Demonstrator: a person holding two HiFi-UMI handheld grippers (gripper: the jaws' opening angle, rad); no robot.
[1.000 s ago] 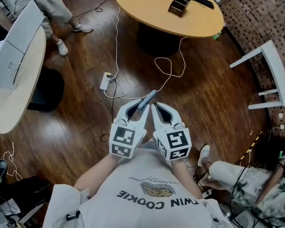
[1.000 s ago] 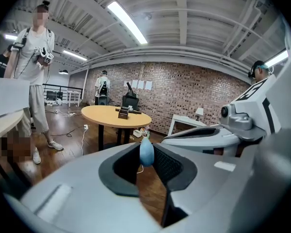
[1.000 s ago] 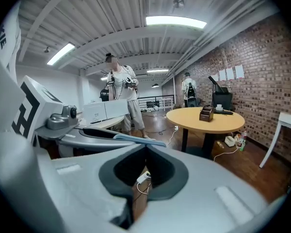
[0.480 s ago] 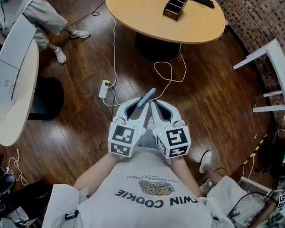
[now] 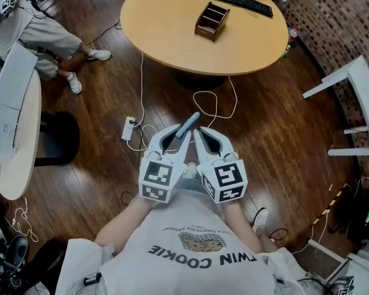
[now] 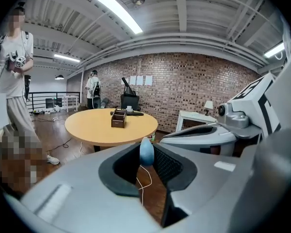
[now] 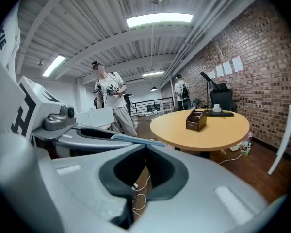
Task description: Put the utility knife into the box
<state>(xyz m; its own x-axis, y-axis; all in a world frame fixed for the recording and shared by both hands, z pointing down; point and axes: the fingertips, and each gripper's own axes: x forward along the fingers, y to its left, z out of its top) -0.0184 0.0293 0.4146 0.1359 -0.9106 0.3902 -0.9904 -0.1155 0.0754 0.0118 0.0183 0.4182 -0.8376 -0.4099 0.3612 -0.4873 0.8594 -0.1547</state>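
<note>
Left gripper [image 5: 179,135]: clamped on knife [image 5: 189,125]
Right gripper [image 5: 198,135]: jaws together, empty
Box [image 5: 211,20]: far, on table [image 5: 166,17]

Open loft-style office or lab: brick wall [image 6: 194,81], exposed ceiling [image 6: 208,13] with strip lights [image 7: 159,18], wood floor [image 5: 98,103], round bench [image 5: 172,23] with keyboard [image 5: 237,0], power strip [image 5: 128,128] on floor, person [image 6: 14,72] standing by.

Most of the utility knife [image 5: 190,122] is hidden within the left hand-held gripper [image 5: 179,135], only its tip showing.
</note>
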